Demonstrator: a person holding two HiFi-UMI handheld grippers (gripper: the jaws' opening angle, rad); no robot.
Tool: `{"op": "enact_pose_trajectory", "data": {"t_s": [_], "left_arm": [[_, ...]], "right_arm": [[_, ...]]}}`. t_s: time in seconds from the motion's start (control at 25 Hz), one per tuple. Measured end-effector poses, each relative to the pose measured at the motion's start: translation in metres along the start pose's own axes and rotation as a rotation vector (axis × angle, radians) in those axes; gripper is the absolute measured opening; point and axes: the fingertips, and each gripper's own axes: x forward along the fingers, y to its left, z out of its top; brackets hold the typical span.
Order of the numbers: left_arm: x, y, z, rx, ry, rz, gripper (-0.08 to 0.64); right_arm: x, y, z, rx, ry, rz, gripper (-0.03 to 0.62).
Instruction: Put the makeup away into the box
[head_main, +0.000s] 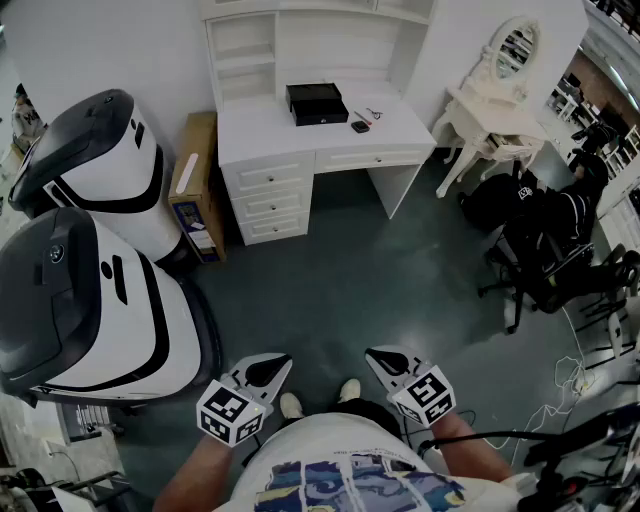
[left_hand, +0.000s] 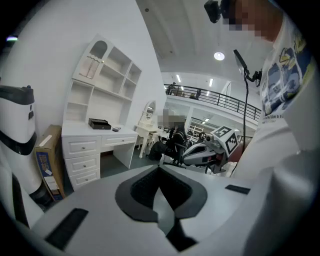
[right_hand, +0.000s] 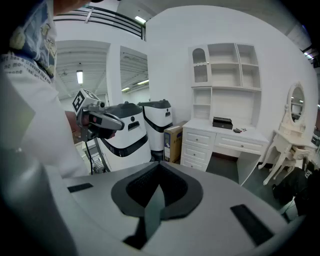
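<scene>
The small dark items (head_main: 361, 124) beside the black box (head_main: 317, 103) on the desk (head_main: 260, 130) are too small to identify; the box's inside does not show.

Cardboard carton (head_main: 195, 185) stands between white desk (head_main: 262, 125) and white machine (head_main: 100, 175)

White desk (head_main: 300, 150) with drawers, upper centre; shelf hutch (head_main: 300, 45) above; dark floor (head_main: 380, 290); white vanity (head_main: 495, 110), oval mirror (head_main: 517, 47), upper right.
</scene>
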Motion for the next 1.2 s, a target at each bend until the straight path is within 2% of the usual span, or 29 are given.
{"op": "enact_pose_trajectory", "data": {"t_s": [0.24,0.48,0.72,0.92,1.2], "left_arm": [[-0.01,0.016,-0.009,0.039,0.009,-0.012,0.014],[0.012,0.025,-0.002,0.044,0.017,-0.039,0.014],[0.055,0.06,0.028,0.047,0.032,0.001,0.014],[0.108,0.088,0.069,0.07,0.053,0.027,0.015],[0.185,0.112,0.127,0.082,0.027,0.056,0.017]], "right_arm": [[0.016,0.015,0.003,0.003,0.012,-0.014,0.025],[0.027,-0.001,0.006,0.021,0.018,-0.017,0.025],[0.061,-0.063,0.02,0.033,-0.003,0.01,0.025],[0.087,-0.134,0.046,0.027,-0.041,0.032,0.026],[0.101,-0.227,0.068,0.005,-0.074,0.044,0.029]]}}
